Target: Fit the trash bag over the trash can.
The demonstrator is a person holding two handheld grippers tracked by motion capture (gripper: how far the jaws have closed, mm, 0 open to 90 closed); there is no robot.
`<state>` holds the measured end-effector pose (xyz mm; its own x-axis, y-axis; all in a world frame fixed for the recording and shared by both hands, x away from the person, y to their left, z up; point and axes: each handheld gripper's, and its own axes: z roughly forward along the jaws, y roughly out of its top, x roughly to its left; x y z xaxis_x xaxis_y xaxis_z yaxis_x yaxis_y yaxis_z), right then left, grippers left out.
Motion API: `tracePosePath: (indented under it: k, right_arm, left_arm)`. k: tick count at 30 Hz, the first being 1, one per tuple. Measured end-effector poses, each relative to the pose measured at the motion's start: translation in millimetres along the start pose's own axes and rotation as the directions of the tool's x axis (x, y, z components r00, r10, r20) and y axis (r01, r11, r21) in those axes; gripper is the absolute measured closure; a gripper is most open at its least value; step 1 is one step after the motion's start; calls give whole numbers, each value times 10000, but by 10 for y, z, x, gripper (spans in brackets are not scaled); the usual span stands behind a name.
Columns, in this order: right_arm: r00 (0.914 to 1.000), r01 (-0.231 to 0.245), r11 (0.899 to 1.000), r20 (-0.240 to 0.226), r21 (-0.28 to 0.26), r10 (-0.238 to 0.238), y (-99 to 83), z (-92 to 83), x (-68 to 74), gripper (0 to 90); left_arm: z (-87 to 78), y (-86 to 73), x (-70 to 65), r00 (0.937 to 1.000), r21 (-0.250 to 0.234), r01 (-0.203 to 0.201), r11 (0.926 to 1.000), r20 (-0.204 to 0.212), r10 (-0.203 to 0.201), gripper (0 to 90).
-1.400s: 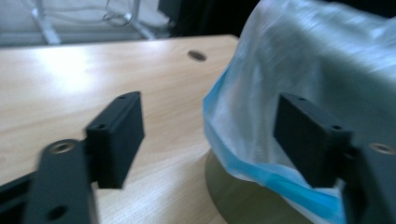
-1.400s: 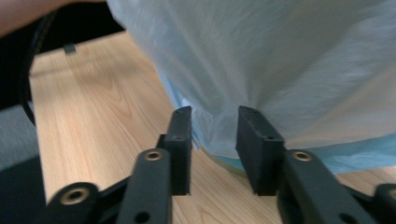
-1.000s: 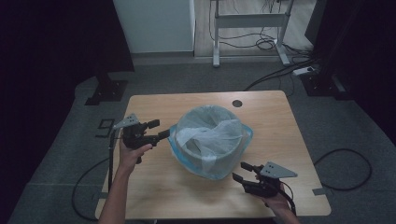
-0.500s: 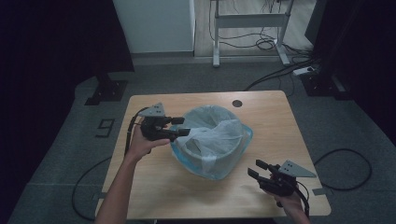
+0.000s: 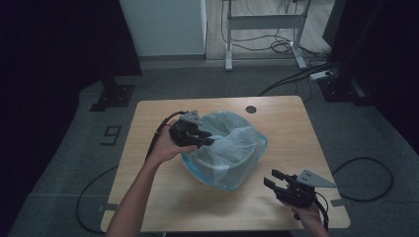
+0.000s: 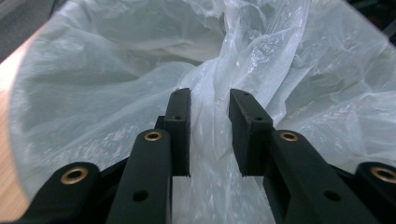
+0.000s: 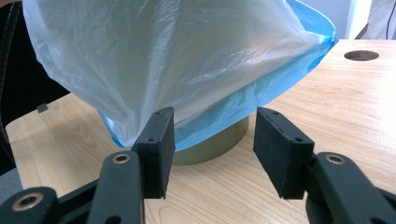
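Note:
A bin (image 7: 211,149) stands mid-table, lined with a blue bag (image 5: 260,147) and a translucent white bag (image 5: 232,148) bunched over it. My left gripper (image 5: 210,140) reaches over the bag's left rim. In the left gripper view its jaws (image 6: 210,100) have just been closing, and a raised fold of the white bag (image 6: 211,140) lies in the gap between them; the pads stand a little apart. My right gripper (image 5: 271,178) hovers open near the table's front right. It points at the bin's base under the hanging blue bag (image 7: 299,70), with nothing between its jaws (image 7: 212,121).
The wooden table (image 5: 281,123) has a round cable hole (image 5: 251,109) behind the bin. Cables trail from both grippers over the table edges. A desk frame and floor cables (image 5: 276,47) lie beyond the table.
My left gripper has moved right from beside the bin onto the bag's rim, and its jaws have narrowed. My right gripper has drifted slightly right near the front edge.

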<state>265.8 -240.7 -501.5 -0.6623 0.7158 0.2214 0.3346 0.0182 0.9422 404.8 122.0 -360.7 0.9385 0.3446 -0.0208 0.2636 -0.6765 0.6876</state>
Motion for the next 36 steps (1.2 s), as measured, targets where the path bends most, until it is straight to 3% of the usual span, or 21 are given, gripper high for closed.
tracePosePath:
  k: [3,9,23,26,30,36]
  right_arm:
    - [10000,-29,10000,4,46,29,-3,4,-4,476]
    - [9999,-104,9998,35,192,103,-11,9,-15,476]
    - [9998,-201,9993,95,308,198,-21,6,-35,476]
    - [9998,-185,9993,117,333,181,-22,7,-35,476]
    - [9996,-228,9993,173,298,223,-19,-7,-45,476]
    - [9996,-226,9993,188,299,220,-18,-10,-41,475]
  left_arm:
    - [91,47,-29,9996,592,-233,9980,-119,241,696]
    - [216,150,-60,9993,1235,-328,9918,-112,344,690]
    - [354,218,-60,9998,1943,-141,9808,-92,162,643]
    - [337,220,-70,9998,1820,-142,9832,-104,163,624]
    - [249,191,-66,10000,1178,-69,9930,-60,76,554]
    - [110,119,-43,9998,220,203,9996,-64,-202,474]
